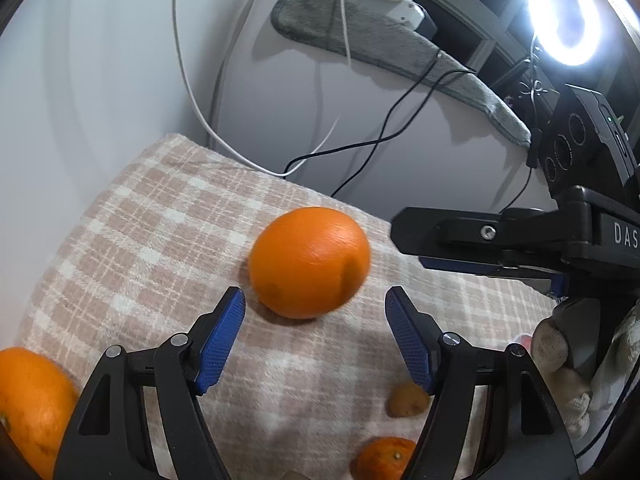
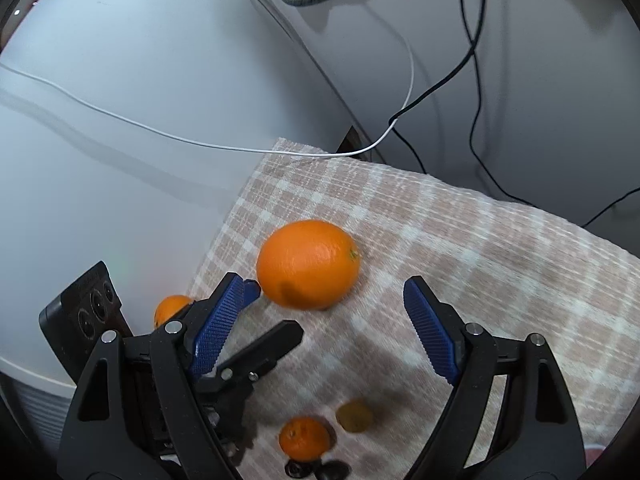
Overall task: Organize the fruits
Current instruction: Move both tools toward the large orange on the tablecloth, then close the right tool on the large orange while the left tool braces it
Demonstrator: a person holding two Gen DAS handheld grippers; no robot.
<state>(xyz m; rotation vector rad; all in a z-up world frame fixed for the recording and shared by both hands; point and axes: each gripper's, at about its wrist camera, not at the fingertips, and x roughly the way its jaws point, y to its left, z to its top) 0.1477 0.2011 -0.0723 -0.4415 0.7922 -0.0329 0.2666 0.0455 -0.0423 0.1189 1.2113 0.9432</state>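
Note:
A large orange (image 1: 309, 261) lies on the pink checked cloth (image 1: 152, 232), just ahead of my open, empty left gripper (image 1: 315, 300). It also shows in the right wrist view (image 2: 308, 264), ahead of my open, empty right gripper (image 2: 324, 292). A second orange (image 1: 32, 404) sits at the lower left. A small tangerine (image 1: 384, 458) and a brown kiwi-like fruit (image 1: 406, 400) lie below the left gripper; they also show in the right wrist view as tangerine (image 2: 305, 438) and brown fruit (image 2: 355, 415). The right gripper appears from the side in the left wrist view (image 1: 480, 240).
White (image 2: 200, 142) and black (image 2: 472, 80) cables hang over the white wall behind the cloth. A grey towel (image 1: 380, 40) drapes at the back. A ring light (image 1: 564, 12) glares top right. The cloth's far edge drops off.

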